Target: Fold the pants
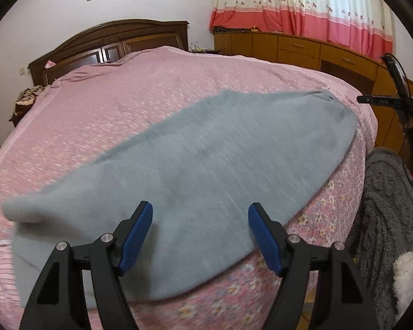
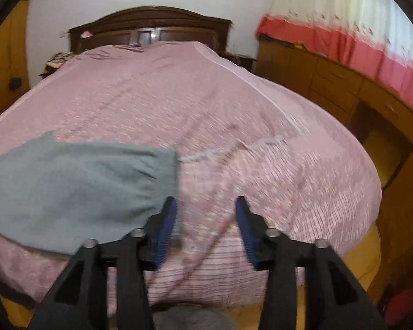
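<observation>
Because the grey pants [image 1: 190, 181] lie flat along the near edge of the bed, they fill the middle of the left wrist view as one long band running from the lower left toward the upper right of the frame, and they look already laid leg on leg, though the blur keeps me from being sure. The pink bedspread [image 1: 102, 110] under them gives a broad, soft surface, which is probably why the folding is done here. The left gripper [image 1: 200, 221] hovers at the bottom centre of its frame, just above the cloth, with its jaws spread wide and nothing between them; that suits a reach for a fresh hold on the near hem or the narrow end at the lower left.

In the right wrist view the wide end of the pants [image 2: 77, 187] sits at the left middle of the frame, its edge stopping just left of the right gripper [image 2: 206, 210]. That gripper's jaws also stand apart and empty, over bare bedspread [image 2: 261, 115] rather than fabric, so it would need to shift toward the left of the frame to catch the corner. The wooden headboard [image 2: 151, 27] closes the top centre.
</observation>
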{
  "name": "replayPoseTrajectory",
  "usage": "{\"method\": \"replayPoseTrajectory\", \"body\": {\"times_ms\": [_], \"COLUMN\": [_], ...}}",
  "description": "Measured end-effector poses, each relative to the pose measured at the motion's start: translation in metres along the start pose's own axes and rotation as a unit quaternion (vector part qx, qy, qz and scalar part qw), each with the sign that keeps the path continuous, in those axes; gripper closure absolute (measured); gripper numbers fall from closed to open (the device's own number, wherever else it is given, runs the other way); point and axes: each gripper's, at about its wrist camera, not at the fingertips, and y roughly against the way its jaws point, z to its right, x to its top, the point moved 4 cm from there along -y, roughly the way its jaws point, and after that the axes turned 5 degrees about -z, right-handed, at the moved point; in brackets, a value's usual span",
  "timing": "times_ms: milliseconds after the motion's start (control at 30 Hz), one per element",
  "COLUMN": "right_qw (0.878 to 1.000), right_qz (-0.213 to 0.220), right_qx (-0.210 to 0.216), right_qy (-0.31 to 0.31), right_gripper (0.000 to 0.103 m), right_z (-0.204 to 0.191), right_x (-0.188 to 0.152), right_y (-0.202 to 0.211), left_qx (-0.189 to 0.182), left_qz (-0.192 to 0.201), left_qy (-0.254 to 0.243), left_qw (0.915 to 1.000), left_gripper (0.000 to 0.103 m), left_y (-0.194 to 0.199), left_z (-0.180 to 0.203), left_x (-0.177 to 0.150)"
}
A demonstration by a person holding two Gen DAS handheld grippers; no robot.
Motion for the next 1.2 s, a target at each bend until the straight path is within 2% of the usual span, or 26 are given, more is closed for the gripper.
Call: {"method": "replayPoseTrajectory", "body": {"times_ms": [67, 100, 167, 233, 333, 367, 433, 500, 567, 600, 633, 700, 767, 833, 900, 967, 1033, 1200], "right_qw": [1.000, 0.999, 0.993, 0.981, 0.967, 0.963, 0.956, 0.951, 0.940, 0.931, 0.921, 0.896, 0.876, 0.863, 0.857, 0.844, 0.829, 0.831], "right_qz": [0.013, 0.021, 0.030, 0.019, 0.020, 0.028, 0.053, 0.072, 0.099, 0.110, 0.123, 0.152, 0.172, 0.186, 0.197, 0.204, 0.211, 0.178], "right_qx": [0.015, 0.034, 0.104, 0.186, 0.241, 0.253, 0.256, 0.252, 0.244, 0.236, 0.220, 0.207, 0.206, 0.216, 0.223, 0.233, 0.229, 0.192], "right_qy": [0.025, 0.033, 0.037, 0.043, 0.073, 0.093, 0.131, 0.166, 0.219, 0.257, 0.298, 0.362, 0.402, 0.417, 0.420, 0.438, 0.466, 0.492], "right_gripper": [0.046, 0.046, 0.046, 0.046, 0.046, 0.046, 0.046, 0.046, 0.065, 0.080, 0.084, 0.084, 0.084, 0.084, 0.084, 0.084, 0.084, 0.084], "right_z": [-0.030, -0.049, -0.091, -0.149, -0.224, -0.251, -0.300, -0.340, -0.372, -0.388, -0.406, -0.440, -0.467, -0.494, -0.517, -0.540, -0.558, -0.584], "right_x": [0.008, 0.014, 0.022, 0.025, 0.024, 0.023, 0.020, 0.008, -0.002, -0.014, -0.025, -0.047, -0.063, -0.067, -0.064, -0.062, -0.063, -0.058], "right_y": [0.014, 0.019, 0.028, 0.033, 0.043, 0.049, 0.058, 0.066, 0.066, 0.068, 0.069, 0.076, 0.079, 0.080, 0.077, 0.072, 0.062, 0.023], "left_qx": [0.013, 0.023, 0.047, 0.062, 0.086, 0.092, 0.094, 0.092, 0.099, 0.102, 0.102, 0.100, 0.101, 0.089, 0.074, 0.064, 0.067, 0.091], "left_qz": [0.007, 0.009, 0.010, 0.011, 0.009, 0.001, -0.012, -0.006, 0.007, 0.014, 0.023, 0.028, 0.023, 0.035, 0.055, 0.072, 0.076, 0.057], "left_qy": [0.003, 0.004, 0.016, 0.045, 0.078, 0.104, 0.138, 0.150, 0.150, 0.150, 0.153, 0.177, 0.223, 0.271, 0.312, 0.362, 0.377, 0.379], "left_qw": [0.9999, 0.9997, 0.9987, 0.9970, 0.9932, 0.9903, 0.9859, 0.9844, 0.9837, 0.9833, 0.9827, 0.9788, 0.9693, 0.9579, 0.9456, 0.9271, 0.9205, 0.9193], "left_gripper": [0.027, 0.023, 0.018, 0.016, 0.015, 0.015, 0.015, 0.015, 0.013, 0.012, 0.012, 0.011, 0.011, 0.011, 0.011, 0.011, 0.011, 0.011], "left_y": [0.015, 0.020, 0.033, 0.043, 0.050, 0.051, 0.053, 0.059, 0.067, 0.071, 0.074, 0.078, 0.082, 0.092, 0.102, 0.115, 0.122, 0.129], "left_z": [-0.011, -0.016, -0.033, -0.054, -0.080, -0.093, -0.109, -0.117, -0.125, -0.128, -0.132, -0.144, -0.163, -0.183, -0.199, -0.217, -0.222, -0.221], "left_x": [0.002, 0.003, 0.003, -0.001, -0.011, -0.017, -0.024, -0.030, -0.035, -0.038, -0.043, -0.057, -0.073, -0.085, -0.095, -0.111, -0.118, -0.131]}}
